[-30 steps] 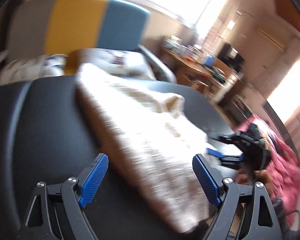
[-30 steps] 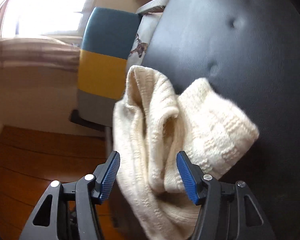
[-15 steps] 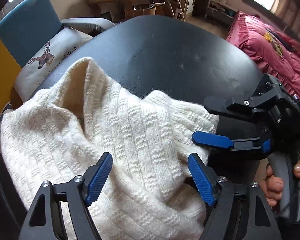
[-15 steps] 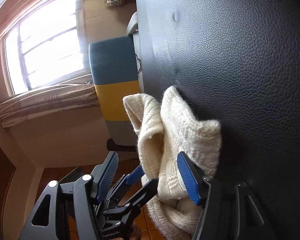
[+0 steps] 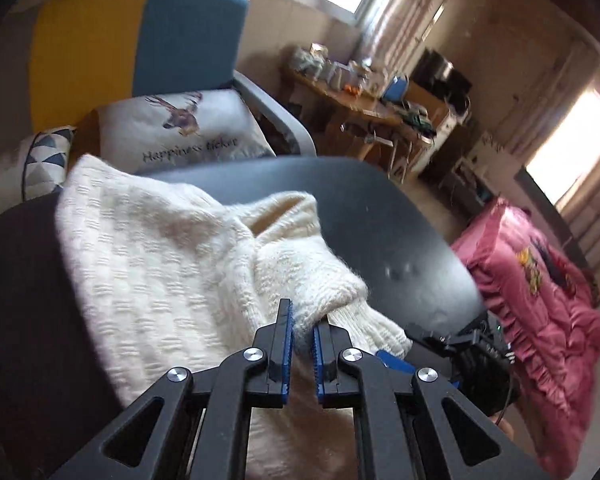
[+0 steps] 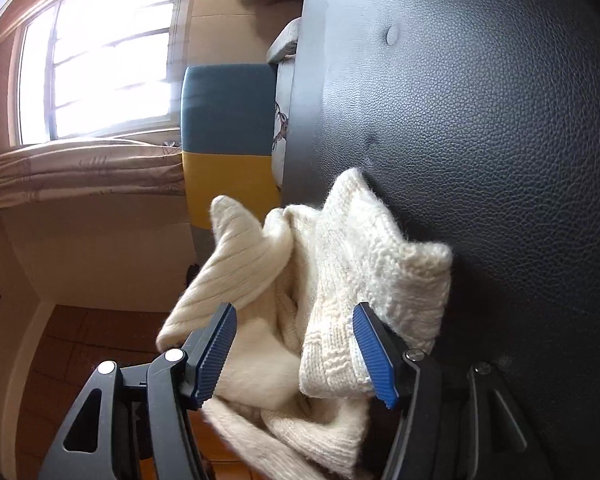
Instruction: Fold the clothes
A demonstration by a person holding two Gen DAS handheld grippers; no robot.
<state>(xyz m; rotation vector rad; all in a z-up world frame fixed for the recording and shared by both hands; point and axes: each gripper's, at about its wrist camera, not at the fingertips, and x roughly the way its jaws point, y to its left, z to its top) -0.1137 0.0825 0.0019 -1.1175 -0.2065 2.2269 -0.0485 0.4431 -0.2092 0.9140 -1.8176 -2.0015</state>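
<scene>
A cream knitted sweater (image 5: 160, 272) lies bunched on a black padded surface (image 5: 380, 220), its near part hanging over the edge. My left gripper (image 5: 300, 320) has closed to a narrow gap, and a fold of the knit is pinched between its blue pads. In the right wrist view the sweater (image 6: 380, 260) sits at the rim of the black surface (image 6: 500, 160). My right gripper (image 6: 296, 312) stands open around a thick folded part, the fabric loose between its fingers. From the left wrist view the right gripper (image 5: 460, 348) shows low at the right, beside the sweater.
A blue and yellow chair (image 5: 140, 40) with a printed cushion (image 5: 180, 132) stands behind the black surface. A cluttered wooden desk (image 5: 360, 100) is at the back and a pink bedcover (image 5: 540, 300) at the right. Wooden floor (image 6: 80, 340) lies below the surface's edge.
My left gripper's jaws went from wide open to closed on a fold of the sweater, and the hand swung and rose. The right gripper stayed open around the sweater's edge, barely shifting.
</scene>
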